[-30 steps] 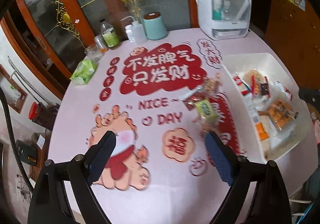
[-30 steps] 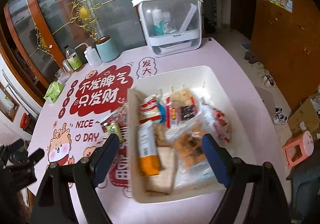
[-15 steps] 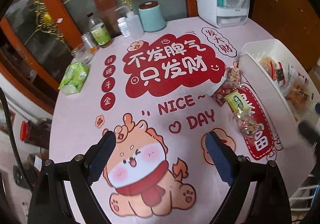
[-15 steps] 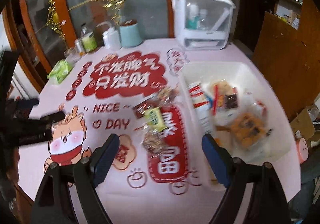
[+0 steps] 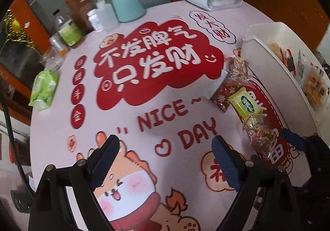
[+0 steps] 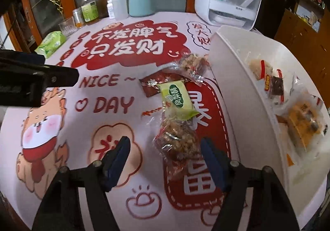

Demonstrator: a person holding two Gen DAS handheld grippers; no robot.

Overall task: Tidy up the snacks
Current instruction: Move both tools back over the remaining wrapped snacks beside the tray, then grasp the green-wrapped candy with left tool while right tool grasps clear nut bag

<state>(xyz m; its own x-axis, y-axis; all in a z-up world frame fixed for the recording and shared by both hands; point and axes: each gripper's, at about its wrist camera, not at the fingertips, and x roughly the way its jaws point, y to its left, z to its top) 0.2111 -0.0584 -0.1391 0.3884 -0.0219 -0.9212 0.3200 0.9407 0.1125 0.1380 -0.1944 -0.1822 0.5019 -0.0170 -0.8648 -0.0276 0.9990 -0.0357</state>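
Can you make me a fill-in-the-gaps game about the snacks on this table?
1. The loose snacks lie on the table beside a ____ bin.
2. The snack in the green wrapper rests on a ____ packet.
3. The right gripper is nearest the ____ snack.
Missing words: white; red; nutty
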